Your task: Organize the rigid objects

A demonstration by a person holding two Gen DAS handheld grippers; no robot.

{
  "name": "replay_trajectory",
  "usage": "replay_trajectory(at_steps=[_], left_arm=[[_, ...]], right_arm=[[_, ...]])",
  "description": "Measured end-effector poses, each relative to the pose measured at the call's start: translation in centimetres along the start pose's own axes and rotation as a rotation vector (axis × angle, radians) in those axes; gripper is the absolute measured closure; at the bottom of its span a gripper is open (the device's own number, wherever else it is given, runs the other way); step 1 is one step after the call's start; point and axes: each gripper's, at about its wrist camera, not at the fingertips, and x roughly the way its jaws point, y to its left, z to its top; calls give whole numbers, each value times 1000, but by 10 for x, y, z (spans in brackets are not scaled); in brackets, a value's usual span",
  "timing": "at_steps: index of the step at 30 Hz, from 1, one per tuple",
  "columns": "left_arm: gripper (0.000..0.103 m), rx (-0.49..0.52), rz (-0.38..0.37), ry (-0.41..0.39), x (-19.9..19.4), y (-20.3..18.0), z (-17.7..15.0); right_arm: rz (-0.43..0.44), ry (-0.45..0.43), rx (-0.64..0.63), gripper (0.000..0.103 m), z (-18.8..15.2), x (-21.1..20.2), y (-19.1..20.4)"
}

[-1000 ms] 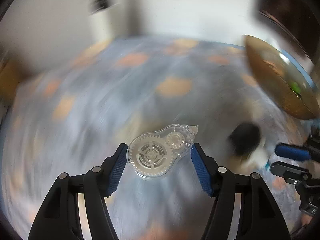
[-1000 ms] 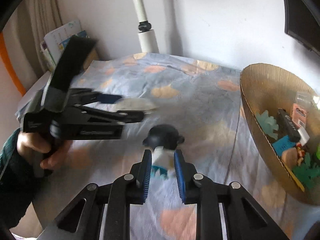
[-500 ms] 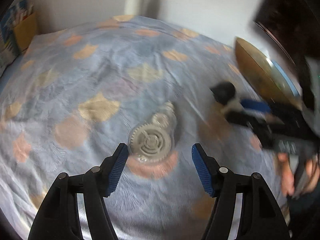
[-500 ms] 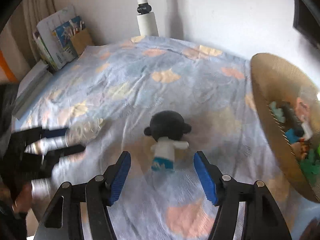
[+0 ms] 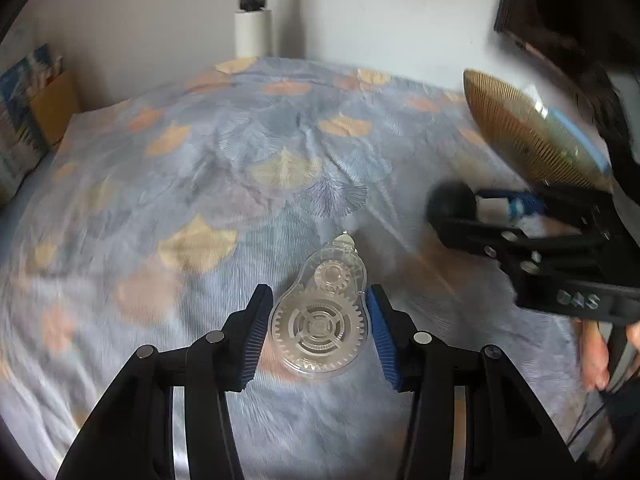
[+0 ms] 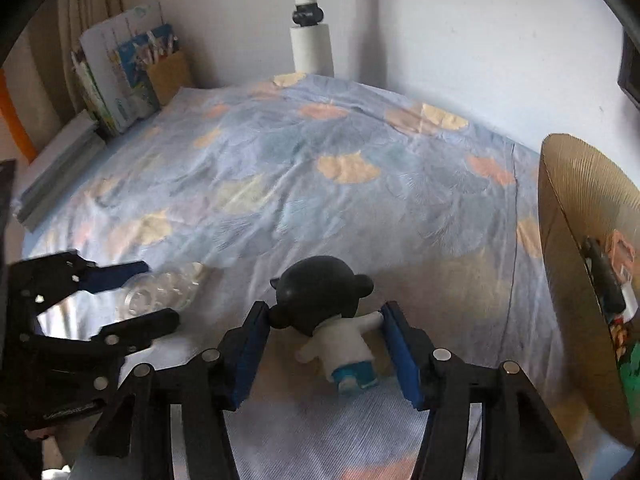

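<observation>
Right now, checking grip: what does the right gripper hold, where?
Right gripper, just closing, brackets the black-headed white toy figure at ear and arm; hold cannot be told.

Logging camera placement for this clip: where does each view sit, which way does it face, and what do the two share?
Left wrist: on the left gripper, looking down along its fingers at the clear tape dispenser between them on the bedspread; the right gripper and a hand show at right.
Right wrist: on the right gripper, looking down at the toy figure between its fingers; the left gripper shows at left.
Shared: the bedspread, dispenser, figure, golden bowl and white pole.
</observation>
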Motion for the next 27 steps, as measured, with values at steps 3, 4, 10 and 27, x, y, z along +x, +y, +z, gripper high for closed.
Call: replay_trajectory(at_steps=[3, 4, 10, 27], left_arm=[[58, -40, -13, -28, -16, -3, -12], [58, -52, -17, -34, -20, -4, -16], [57, -96, -36, -45, -36, -21, -48], [57, -100, -41, -31, -45, -40, -76]], right_arm=[[15, -20, 7, 47, -15, -25, 4], [10, -26, 2, 47, -23, -35, 6], [-7, -49, -14, 47, -80, -83, 11], [-22, 2, -32, 37, -158, -107, 18]])
